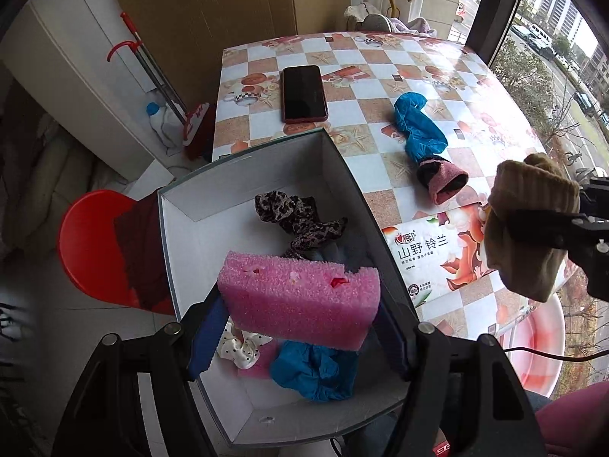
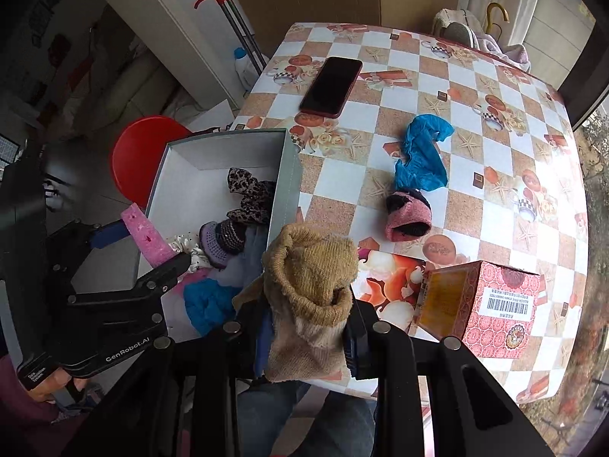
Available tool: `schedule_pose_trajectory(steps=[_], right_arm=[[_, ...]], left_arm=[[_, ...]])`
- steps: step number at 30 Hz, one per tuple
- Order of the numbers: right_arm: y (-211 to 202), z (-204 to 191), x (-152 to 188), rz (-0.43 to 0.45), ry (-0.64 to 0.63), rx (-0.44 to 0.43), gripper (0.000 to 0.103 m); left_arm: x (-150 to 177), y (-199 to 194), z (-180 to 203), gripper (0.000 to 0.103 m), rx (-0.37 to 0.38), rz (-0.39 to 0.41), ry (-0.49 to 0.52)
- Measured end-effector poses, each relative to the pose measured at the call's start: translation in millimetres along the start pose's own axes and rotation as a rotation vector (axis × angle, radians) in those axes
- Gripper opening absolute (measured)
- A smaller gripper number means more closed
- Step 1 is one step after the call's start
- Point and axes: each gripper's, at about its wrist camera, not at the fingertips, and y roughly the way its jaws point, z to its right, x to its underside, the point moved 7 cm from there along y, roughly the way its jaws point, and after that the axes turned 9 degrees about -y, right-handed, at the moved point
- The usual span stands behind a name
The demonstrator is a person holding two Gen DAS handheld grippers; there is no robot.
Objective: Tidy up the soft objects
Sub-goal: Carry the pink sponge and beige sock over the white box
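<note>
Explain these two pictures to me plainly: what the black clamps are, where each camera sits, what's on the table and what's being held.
A person holds two hand-held clamps, each with a camera looking along its fingers. The left gripper squeezes a pink sponge above an open grey box of soft items. The right gripper grips a tan sock near the box's edge. On the checkered table lie a phone, a blue shoe cover, a pink sock, a tissue pack and a red carton.

The lower edge of the pink foam block (image 1: 300,301) is covered by the left gripper (image 1: 300,337)'s blue pads; beneath it, the blue shoe cover (image 1: 316,375) is partly hidden.
</note>
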Motion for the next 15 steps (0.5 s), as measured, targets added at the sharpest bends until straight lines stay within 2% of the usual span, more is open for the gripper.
schedule_pose_trajectory(steps=[15], right_arm=[[7, -24, -10, -0.021, -0.066, 0.009, 0.032]], left_arm=[[6, -1, -23, 0.074, 0.006, 0.007, -0.055]])
